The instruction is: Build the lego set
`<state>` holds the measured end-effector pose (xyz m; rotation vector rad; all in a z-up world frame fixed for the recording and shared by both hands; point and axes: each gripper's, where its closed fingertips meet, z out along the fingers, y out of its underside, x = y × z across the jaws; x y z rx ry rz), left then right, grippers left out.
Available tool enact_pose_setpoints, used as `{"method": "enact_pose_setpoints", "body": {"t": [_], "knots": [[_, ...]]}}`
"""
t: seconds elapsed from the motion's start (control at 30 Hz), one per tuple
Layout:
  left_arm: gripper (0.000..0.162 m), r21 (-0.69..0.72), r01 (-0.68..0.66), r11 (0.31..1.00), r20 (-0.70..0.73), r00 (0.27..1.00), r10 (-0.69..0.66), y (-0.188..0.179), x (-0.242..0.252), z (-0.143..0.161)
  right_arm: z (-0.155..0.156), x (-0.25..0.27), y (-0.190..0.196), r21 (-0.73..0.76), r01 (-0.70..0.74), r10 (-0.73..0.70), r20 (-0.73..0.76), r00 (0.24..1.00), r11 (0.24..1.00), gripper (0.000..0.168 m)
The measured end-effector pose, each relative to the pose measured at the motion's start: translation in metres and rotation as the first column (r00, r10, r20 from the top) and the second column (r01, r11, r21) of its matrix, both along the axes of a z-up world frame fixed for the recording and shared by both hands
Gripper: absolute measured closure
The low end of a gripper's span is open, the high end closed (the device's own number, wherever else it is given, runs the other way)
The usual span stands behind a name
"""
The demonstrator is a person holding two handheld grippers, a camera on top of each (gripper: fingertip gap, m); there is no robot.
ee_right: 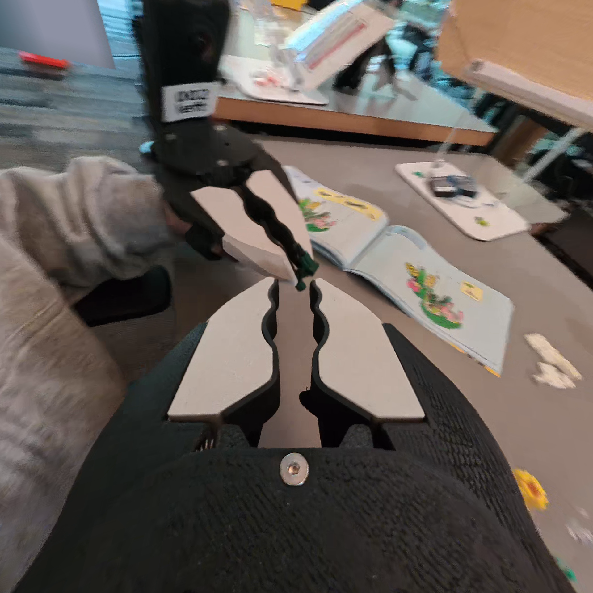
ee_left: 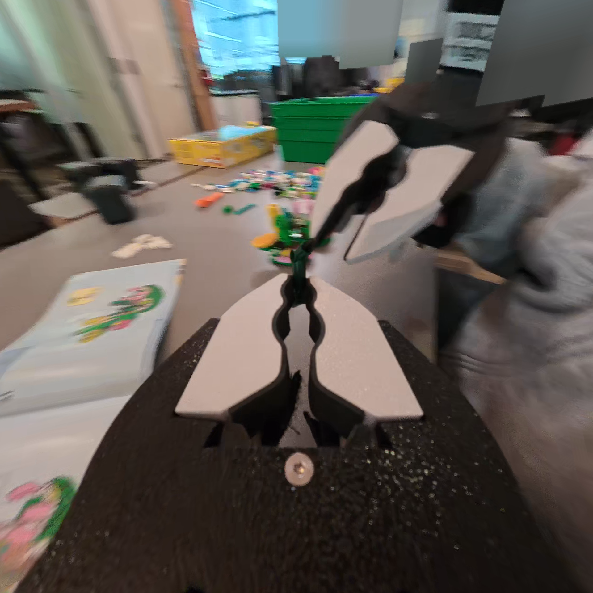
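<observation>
Pinching a thin dark-green lego stem (ee_left: 297, 282), left claw (ee_left: 297, 288); right claw (ee_right: 293, 285) narrowly parted, empty.

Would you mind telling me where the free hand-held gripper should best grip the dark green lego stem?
Probably the exposed far end of the dark green lego stem, coming from opposite the left hand-held gripper, which clamps its near end. The open right hand-held gripper already faces that slim tip.

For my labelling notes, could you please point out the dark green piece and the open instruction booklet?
dark green piece (ee_left: 298, 282): left wrist view, its middle above the fingertips.
instruction booklet (ee_right: 414, 276): right wrist view, its right-hand page.
</observation>
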<state>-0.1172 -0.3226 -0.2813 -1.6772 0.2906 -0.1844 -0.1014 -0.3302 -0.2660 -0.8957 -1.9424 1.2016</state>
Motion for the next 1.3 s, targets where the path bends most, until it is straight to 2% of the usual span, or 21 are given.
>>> {"method": "enact_pose_setpoints", "body": {"t": [0.1, 0.23, 0.67, 0.77, 0.9, 0.93, 0.97, 1.07, 1.2, 1.3], "knots": [[0.156, 0.066, -0.162, 0.985, -0.047, 0.985, 0.165, 0.007, -0.017, 0.01, 0.012, -0.012, 0.015, 0.009, 0.188, -0.184, -0.146, 0.972, 0.982, 0.151], [0.156, 0.099, -0.226, 0.969, -0.099, 0.967, 0.236, 0.013, -0.018, 0.014, 0.02, -0.019, 0.019, 0.046, 0.273, -0.253, -0.255, 0.933, 0.961, 0.152], [0.156, 0.075, -0.216, 0.973, -0.115, 0.968, 0.224, 0.02, -0.009, 0.012, 0.017, -0.028, 0.022, 0.183, 0.333, -0.258, -0.341, 0.904, 0.925, 0.155], [0.155, 0.073, -0.205, 0.976, -0.134, 0.968, 0.213, 0.021, -0.006, 0.01, 0.015, -0.028, 0.022, 0.214, 0.343, -0.254, -0.355, 0.9, 0.915, 0.161], [0.155, 0.088, -0.157, 0.984, -0.075, 0.984, 0.163, 0.02, 0.001, 0.013, 0.017, -0.024, 0.024, 0.225, 0.361, -0.255, -0.39, 0.885, 0.905, 0.163], [0.152, 0.105, -0.142, 0.984, -0.052, 0.988, 0.148, 0.021, 0.004, 0.016, 0.018, -0.022, 0.025, 0.216, 0.362, -0.259, -0.392, 0.883, 0.907, 0.163], [0.141, 0.119, -0.139, 0.983, -0.036, 0.989, 0.144, 0.021, 0.005, 0.019, 0.02, -0.018, 0.029, 0.205, 0.369, -0.268, -0.396, 0.878, 0.906, 0.163], [0.117, 0.124, -0.136, 0.983, -0.044, 0.989, 0.143, 0.022, 0.008, 0.02, 0.026, -0.002, 0.051, 0.161, 0.393, -0.305, -0.397, 0.865, 0.905, 0.163], [0.121, 0.128, -0.119, 0.985, -0.062, 0.99, 0.128, 0.025, 0.015, 0.019, 0.032, 0.034, 0.111, 0.104, 0.434, -0.378, -0.339, 0.861, 0.895, 0.163], [0.127, 0.096, -0.08, 0.992, -0.069, 0.994, 0.086, 0.033, 0.029, 0.014, 0.023, 0.057, 0.149, 0.022, 0.38, -0.37, -0.186, 0.91, 0.925, 0.163]]}}
